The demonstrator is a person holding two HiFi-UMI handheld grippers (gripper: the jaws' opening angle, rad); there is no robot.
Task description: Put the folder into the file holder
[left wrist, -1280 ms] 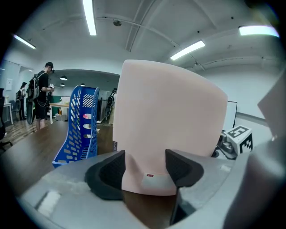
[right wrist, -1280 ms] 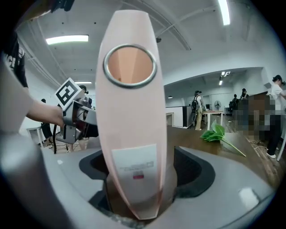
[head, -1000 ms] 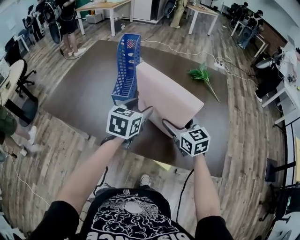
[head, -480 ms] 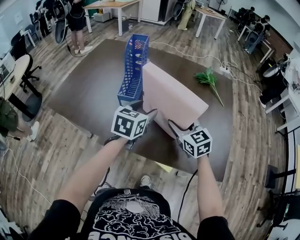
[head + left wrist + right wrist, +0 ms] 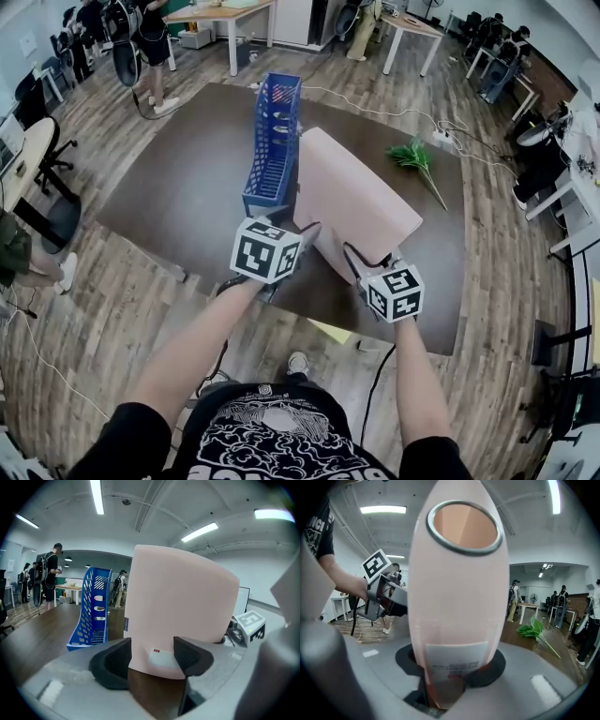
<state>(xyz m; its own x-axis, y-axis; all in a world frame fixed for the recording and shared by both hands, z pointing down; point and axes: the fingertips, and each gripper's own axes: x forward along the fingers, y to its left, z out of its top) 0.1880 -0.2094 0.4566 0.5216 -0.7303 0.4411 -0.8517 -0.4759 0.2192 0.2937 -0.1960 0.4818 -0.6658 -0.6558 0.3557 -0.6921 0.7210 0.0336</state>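
Note:
A pink folder [image 5: 354, 199] is held off the dark brown table [image 5: 178, 178], tilted, just right of the upright blue file holder [image 5: 274, 141]. My left gripper [image 5: 294, 228] grips its near left corner; in the left gripper view the black pads [image 5: 117, 658] press both faces of the folder [image 5: 180, 602], with the file holder [image 5: 91, 609] behind at left. My right gripper [image 5: 362, 260] holds the near right end. Its jaws have just been closing, and in the right gripper view [image 5: 450, 670] they pinch the folder's spine [image 5: 459, 597] with its metal ring hole.
A green plant sprig [image 5: 413, 157] lies on the table's far right, with a white cable [image 5: 375, 101] trailing behind it. Wooden floor surrounds the table. People, chairs and desks stand at the room's far edges.
The head view has shifted slightly. The folder and both grippers keep their place beside the file holder.

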